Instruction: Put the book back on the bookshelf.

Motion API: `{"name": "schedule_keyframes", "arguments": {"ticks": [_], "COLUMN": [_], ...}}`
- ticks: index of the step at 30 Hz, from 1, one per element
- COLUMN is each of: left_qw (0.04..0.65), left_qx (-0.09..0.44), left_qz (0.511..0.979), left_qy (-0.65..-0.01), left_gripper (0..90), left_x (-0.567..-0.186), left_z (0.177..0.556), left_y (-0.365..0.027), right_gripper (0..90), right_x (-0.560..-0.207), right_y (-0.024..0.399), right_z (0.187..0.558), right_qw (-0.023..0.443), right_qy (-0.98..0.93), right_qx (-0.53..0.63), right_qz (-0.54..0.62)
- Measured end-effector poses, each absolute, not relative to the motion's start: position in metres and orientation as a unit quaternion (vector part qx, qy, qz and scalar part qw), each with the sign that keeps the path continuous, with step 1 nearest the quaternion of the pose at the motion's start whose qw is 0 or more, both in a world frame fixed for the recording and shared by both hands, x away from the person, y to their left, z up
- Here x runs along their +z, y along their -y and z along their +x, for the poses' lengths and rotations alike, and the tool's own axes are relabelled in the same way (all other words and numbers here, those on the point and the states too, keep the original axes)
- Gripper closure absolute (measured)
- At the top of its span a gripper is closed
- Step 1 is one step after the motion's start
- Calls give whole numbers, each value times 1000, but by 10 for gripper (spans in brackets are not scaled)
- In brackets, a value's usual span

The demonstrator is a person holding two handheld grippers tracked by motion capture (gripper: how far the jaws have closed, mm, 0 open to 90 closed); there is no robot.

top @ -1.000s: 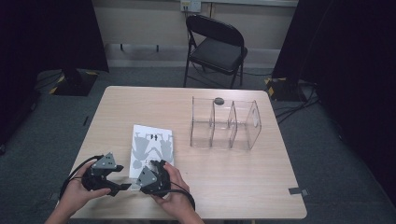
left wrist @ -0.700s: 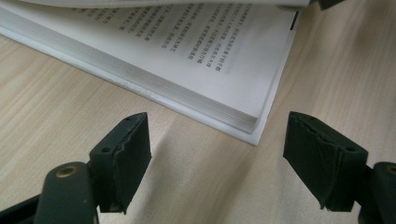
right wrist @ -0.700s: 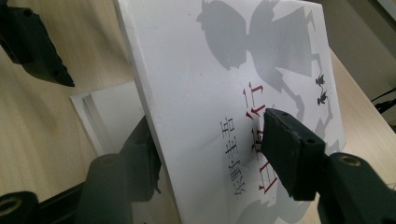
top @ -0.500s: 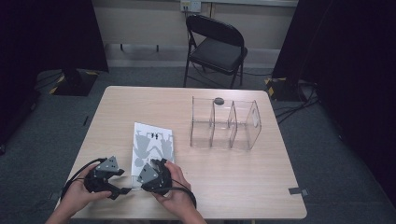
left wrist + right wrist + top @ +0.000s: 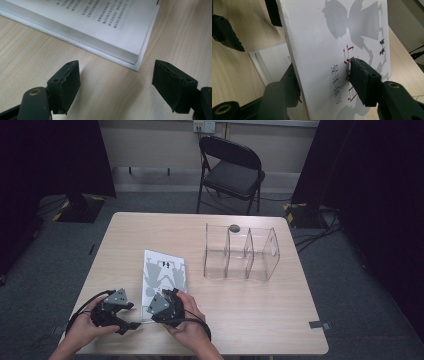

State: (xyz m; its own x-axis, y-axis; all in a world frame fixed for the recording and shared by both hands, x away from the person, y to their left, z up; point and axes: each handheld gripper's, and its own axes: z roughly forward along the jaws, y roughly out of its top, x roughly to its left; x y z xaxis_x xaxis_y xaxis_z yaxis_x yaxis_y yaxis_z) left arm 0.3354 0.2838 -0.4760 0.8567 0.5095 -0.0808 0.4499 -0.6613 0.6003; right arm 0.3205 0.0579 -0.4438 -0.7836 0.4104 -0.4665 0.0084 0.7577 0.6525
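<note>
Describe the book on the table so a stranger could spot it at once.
Start at the light wooden table and go to its near left part, left of the clear plastic divider rack. There lies a thin white book, the right gripper closing on its front cover. Grey silhouette figures on that cover and its flat paper shape set it apart from the see-through rack.

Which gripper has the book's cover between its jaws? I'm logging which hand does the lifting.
The right gripper: its jaws straddle the book's cover. The left gripper stands open beside the book's corner.
</note>
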Motion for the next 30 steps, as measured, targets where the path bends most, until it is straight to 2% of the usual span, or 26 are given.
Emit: {"name": "schedule_keyframes", "arguments": {"ticks": [9, 30], "left_qw": [317, 312], "left_qx": [51, 66], "left_qz": [911, 915], "left_qy": [-258, -246], "left_gripper": [222, 241], "left_x": [-475, -484], "left_z": [335, 335], "left_y": [-282, -278], "right_gripper": [510, 543], "right_x": [-432, -416], "right_y": [-55, -60], "right_z": [325, 330], "right_qw": [307, 311], "right_qy": [-887, -886], "right_qx": [318, 310], "right_qz": [133, 149]}}
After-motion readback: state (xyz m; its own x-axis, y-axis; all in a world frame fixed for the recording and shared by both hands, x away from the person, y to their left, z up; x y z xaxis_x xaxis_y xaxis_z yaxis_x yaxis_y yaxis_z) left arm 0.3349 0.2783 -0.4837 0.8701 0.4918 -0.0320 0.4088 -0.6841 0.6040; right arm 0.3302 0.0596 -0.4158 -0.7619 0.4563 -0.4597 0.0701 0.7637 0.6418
